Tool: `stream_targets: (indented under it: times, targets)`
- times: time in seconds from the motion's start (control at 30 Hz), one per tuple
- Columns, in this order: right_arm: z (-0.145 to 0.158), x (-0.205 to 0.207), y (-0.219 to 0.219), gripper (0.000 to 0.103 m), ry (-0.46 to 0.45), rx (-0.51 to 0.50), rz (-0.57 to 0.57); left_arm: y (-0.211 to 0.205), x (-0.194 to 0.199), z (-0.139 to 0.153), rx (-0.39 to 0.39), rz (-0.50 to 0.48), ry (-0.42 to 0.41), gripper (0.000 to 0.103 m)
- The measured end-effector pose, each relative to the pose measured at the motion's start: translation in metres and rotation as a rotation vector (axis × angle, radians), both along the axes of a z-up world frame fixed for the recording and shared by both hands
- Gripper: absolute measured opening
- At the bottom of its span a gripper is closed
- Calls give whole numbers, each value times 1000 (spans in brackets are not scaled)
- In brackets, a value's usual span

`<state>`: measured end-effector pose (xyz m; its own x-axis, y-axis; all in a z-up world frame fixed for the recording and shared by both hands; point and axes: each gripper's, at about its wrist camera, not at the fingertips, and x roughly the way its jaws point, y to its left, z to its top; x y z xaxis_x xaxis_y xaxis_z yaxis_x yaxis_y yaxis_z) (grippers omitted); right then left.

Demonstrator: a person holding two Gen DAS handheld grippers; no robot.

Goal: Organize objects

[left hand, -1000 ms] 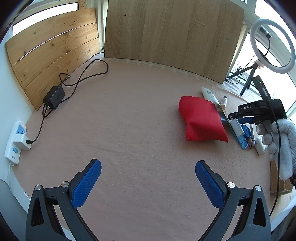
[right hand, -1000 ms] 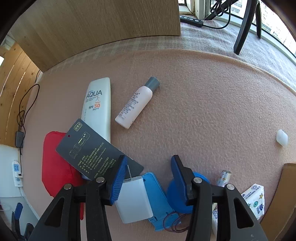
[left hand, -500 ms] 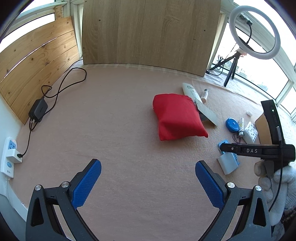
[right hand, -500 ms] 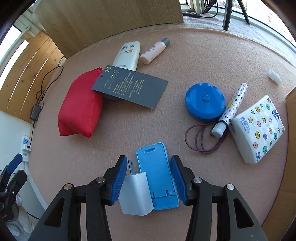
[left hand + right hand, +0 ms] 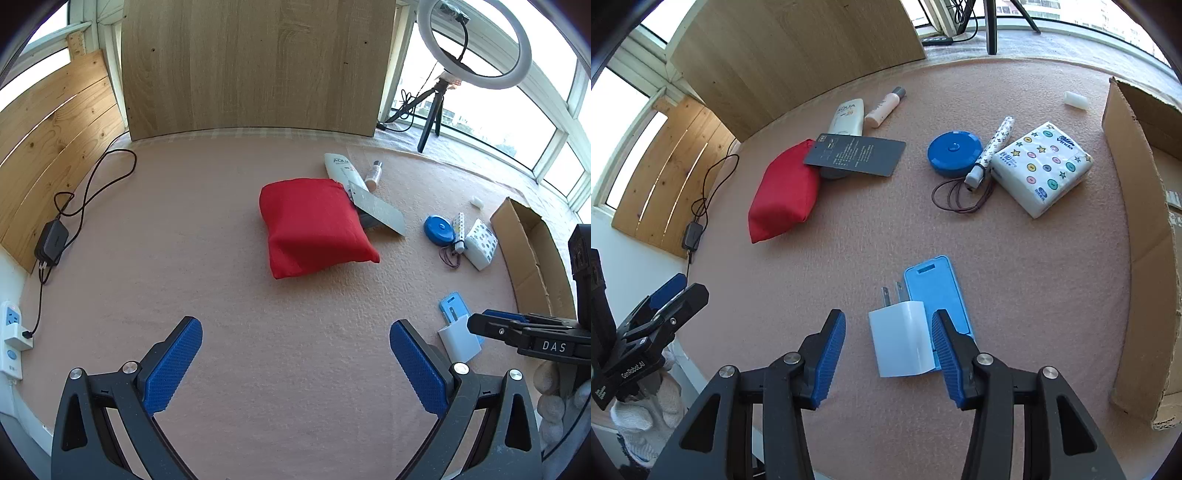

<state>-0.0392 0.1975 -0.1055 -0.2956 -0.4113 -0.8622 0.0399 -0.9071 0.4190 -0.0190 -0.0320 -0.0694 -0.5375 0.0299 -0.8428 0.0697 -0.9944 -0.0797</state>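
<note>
The right gripper point(image 5: 888, 356) is spread open around the near end of a white charger point(image 5: 903, 338), which lies on the mat against a blue phone case point(image 5: 936, 290). The left gripper point(image 5: 295, 363) gapes empty over bare mat. Farther off lie a red pouch point(image 5: 783, 192), blue round case point(image 5: 955, 152), tissue pack point(image 5: 1043, 168) and cardboard box point(image 5: 1145, 236) at right

Place: home sunroom used as recording setup
Evidence: wraparound windows point(image 5: 546, 122), ring light on tripod point(image 5: 474, 44), carpeted floor point(image 5: 207, 236), wall power strip point(image 5: 11, 332)
</note>
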Motion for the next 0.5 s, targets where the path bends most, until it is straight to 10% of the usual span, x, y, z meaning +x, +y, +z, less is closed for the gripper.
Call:
stream_targets:
  times: [0.5]
  targets:
    - [-8,6,-22,40,-50,10,32,-17,9,3,13,19,14,103]
